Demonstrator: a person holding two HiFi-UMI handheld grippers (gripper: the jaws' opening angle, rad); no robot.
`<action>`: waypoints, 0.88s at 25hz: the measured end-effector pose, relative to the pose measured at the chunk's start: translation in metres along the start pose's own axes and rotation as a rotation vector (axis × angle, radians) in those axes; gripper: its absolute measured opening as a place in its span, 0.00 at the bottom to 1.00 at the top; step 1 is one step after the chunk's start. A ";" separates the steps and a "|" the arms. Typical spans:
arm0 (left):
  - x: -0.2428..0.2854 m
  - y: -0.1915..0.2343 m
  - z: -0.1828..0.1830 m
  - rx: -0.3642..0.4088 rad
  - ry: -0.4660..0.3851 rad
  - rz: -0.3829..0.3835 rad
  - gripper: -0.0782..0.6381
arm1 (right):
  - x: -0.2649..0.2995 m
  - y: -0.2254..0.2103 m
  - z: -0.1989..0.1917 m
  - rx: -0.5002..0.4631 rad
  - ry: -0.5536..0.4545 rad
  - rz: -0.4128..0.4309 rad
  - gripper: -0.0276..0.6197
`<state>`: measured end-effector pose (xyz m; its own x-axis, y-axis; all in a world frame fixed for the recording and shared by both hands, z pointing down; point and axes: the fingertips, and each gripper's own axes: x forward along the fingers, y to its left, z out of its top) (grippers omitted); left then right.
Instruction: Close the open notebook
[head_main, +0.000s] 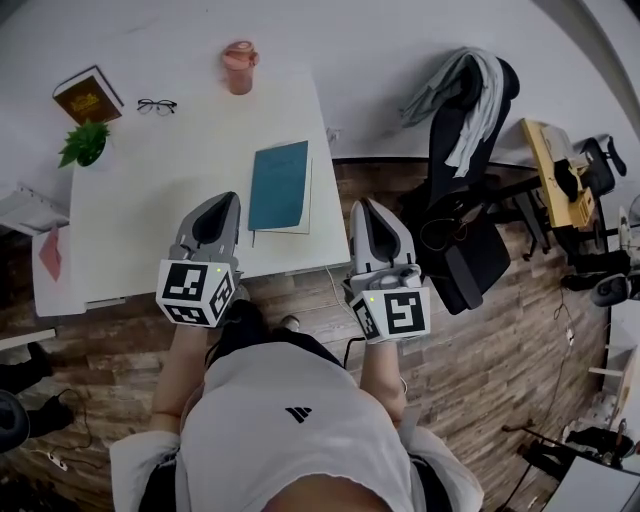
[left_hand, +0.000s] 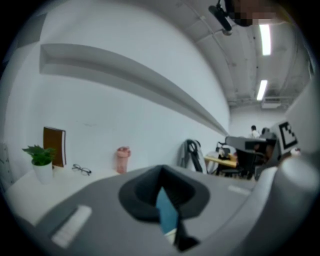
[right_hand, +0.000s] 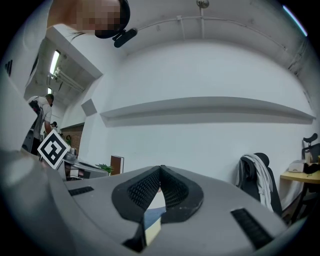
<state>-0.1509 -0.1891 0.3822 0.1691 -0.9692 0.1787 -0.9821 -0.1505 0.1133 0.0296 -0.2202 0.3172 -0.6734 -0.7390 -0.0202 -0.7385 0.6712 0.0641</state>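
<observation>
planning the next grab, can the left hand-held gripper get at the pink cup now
Probably yes, with a long reach: bare table lies between the left hand-held gripper and the pink cup at the far edge. The notebook lies right of that line. Jaws shut, though.

The counter (head_main: 140, 215) is smooth, matt white. The notebook (head_main: 279, 185) has a matt teal cover over pale paper. The left gripper (head_main: 224, 198) and right gripper (head_main: 360, 204) have matt grey plastic shells, and the right one's jaws carry dark ribbed pads. The floor (head_main: 500, 330) is wood plank.
</observation>
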 end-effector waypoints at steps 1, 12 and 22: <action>-0.004 0.001 0.004 -0.001 -0.015 0.006 0.12 | -0.001 0.001 0.001 -0.002 -0.003 0.003 0.04; -0.051 0.004 0.034 0.017 -0.129 0.093 0.12 | -0.017 0.010 0.018 -0.021 -0.042 0.029 0.04; -0.085 -0.002 0.051 0.029 -0.202 0.147 0.12 | -0.037 0.015 0.031 -0.034 -0.074 0.042 0.04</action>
<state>-0.1676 -0.1162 0.3165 0.0068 -0.9999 -0.0081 -0.9974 -0.0074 0.0716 0.0425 -0.1806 0.2882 -0.7051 -0.7034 -0.0902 -0.7091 0.6979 0.1005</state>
